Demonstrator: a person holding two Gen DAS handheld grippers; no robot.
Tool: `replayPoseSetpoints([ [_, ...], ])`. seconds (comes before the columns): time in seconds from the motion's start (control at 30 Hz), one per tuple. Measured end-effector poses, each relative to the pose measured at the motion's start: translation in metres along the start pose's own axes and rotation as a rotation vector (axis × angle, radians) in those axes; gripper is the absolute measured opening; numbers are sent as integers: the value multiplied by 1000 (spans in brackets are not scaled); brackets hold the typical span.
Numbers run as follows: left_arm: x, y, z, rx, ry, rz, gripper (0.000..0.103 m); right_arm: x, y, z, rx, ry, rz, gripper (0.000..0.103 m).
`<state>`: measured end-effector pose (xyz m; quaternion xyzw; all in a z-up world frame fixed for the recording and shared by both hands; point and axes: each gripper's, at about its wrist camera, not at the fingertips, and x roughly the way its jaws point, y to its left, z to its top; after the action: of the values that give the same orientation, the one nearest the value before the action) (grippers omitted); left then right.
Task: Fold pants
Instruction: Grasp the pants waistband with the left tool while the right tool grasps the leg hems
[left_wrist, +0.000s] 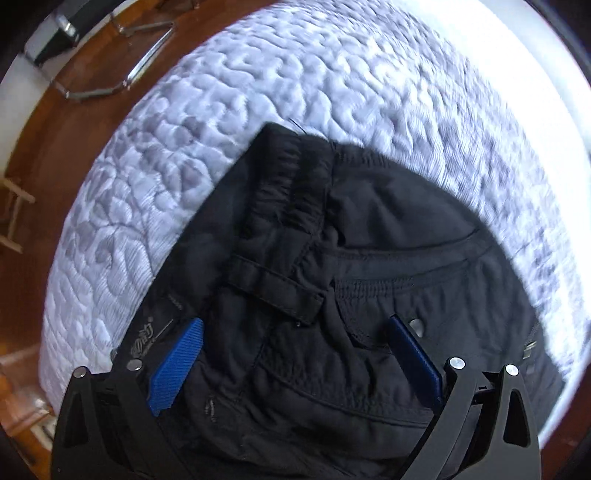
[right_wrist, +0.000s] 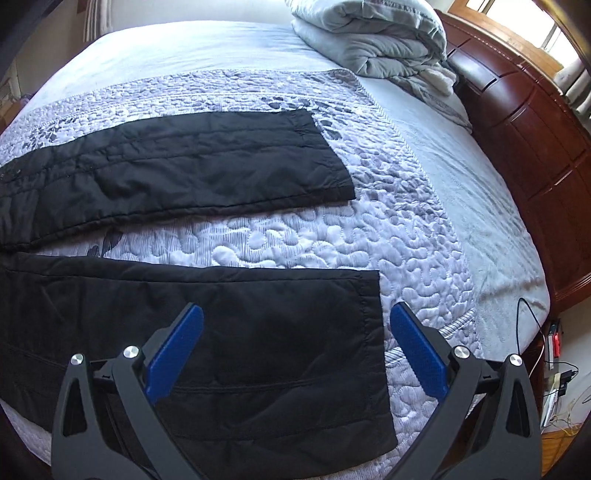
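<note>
Lying spread on quilt (right_wrist: 295, 236), black pants (right_wrist: 221, 343), folded duvet (right_wrist: 373, 40) beyond, both grippers (left_wrist: 295, 354) (right_wrist: 295, 354) splayed, empty.

Quilted pebble-pattern bedspread (right_wrist: 332, 236), white and grey, spread across bed. Plain pale-blue sheet (right_wrist: 480, 192) beside it toward headboard. Rumpled grey duvet (right_wrist: 373, 40) heaped at far corner, against dark red-brown wooden headboard (right_wrist: 535, 147). Bright window (right_wrist: 517, 18) above headboard. Thin black cable (right_wrist: 532, 317) draped over bed edge, running down to small devices (right_wrist: 557, 373) on low surface. In left wrist view: wooden floor (left_wrist: 85, 96) past bed edge; chrome tubular frame (left_wrist: 140, 62) standing on it; light wooden piece (left_wrist: 14, 214) at left edge.
</note>
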<state>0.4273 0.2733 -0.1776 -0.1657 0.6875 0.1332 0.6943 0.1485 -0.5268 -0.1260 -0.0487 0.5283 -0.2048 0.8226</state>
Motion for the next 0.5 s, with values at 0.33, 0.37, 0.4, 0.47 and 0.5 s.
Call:
replayPoseSetpoints([
  [0.33, -25, -26, -49, 50, -89, -70, 30, -2, 0, 29, -49, -56, 23, 101],
  [0.37, -29, -33, -54, 61, -91, -85, 26, -1, -3, 34, -51, -62, 31, 101],
  [0.4, -33, -38, -59, 70, -93, -89, 19, -1, -6, 39, -51, -65, 41, 101],
  [0.47, -39, -51, -66, 100, -102, -77, 16, 4, -18, 55, -35, -81, 87, 100],
  [0.5, -41, -59, -72, 114, -108, -71, 15, 7, -25, 63, -21, -84, 108, 100],
])
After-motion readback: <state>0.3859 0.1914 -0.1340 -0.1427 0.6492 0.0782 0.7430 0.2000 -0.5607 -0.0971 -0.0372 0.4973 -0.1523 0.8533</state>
